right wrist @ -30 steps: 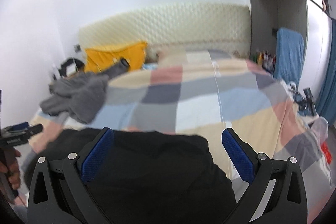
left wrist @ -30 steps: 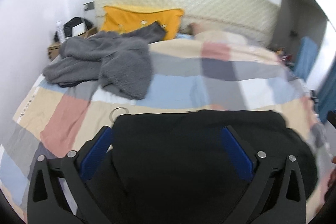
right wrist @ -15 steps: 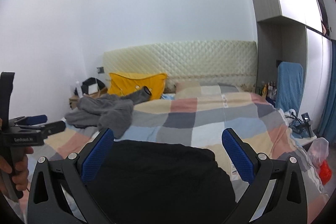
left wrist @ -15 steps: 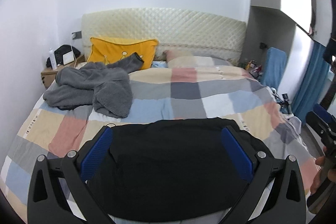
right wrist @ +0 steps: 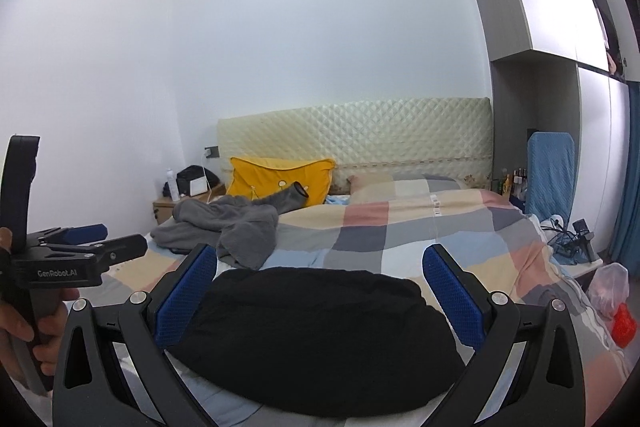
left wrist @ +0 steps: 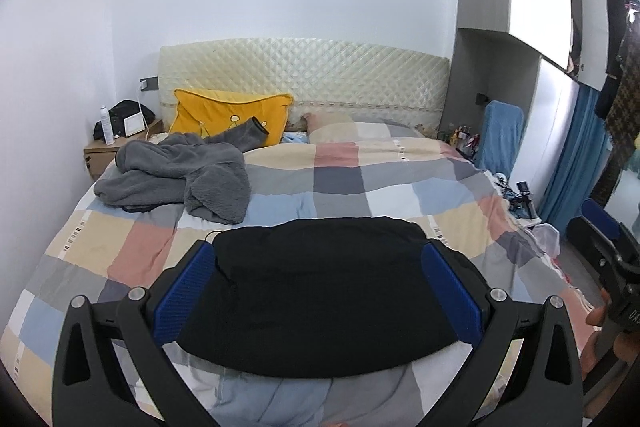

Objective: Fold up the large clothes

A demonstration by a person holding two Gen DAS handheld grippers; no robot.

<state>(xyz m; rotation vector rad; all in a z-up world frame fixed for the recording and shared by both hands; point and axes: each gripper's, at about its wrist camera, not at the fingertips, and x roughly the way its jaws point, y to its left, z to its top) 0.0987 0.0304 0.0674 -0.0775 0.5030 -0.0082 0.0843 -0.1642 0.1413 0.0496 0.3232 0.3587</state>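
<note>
Fingers on both tools are spread wide with nothing between them: left gripper [left wrist: 316,285] and right gripper [right wrist: 320,293] both hover above the black garment [left wrist: 320,303], which lies bunched in a folded heap near the foot of the bed [left wrist: 340,183]. Further back there's a crumpled grey fleece [left wrist: 180,175] by the yellow pillow [left wrist: 224,113].

place: home bedroom | bed [left wrist: 360,179] with checked quilt and quilted headboard [left wrist: 304,75] at far wall | yellow pillow [left wrist: 228,115] far left | bedside cabinet [left wrist: 116,151] far left, bottle on it | wardrobe doors [left wrist: 536,7] right | blue curtain [left wrist: 568,163] right
</note>
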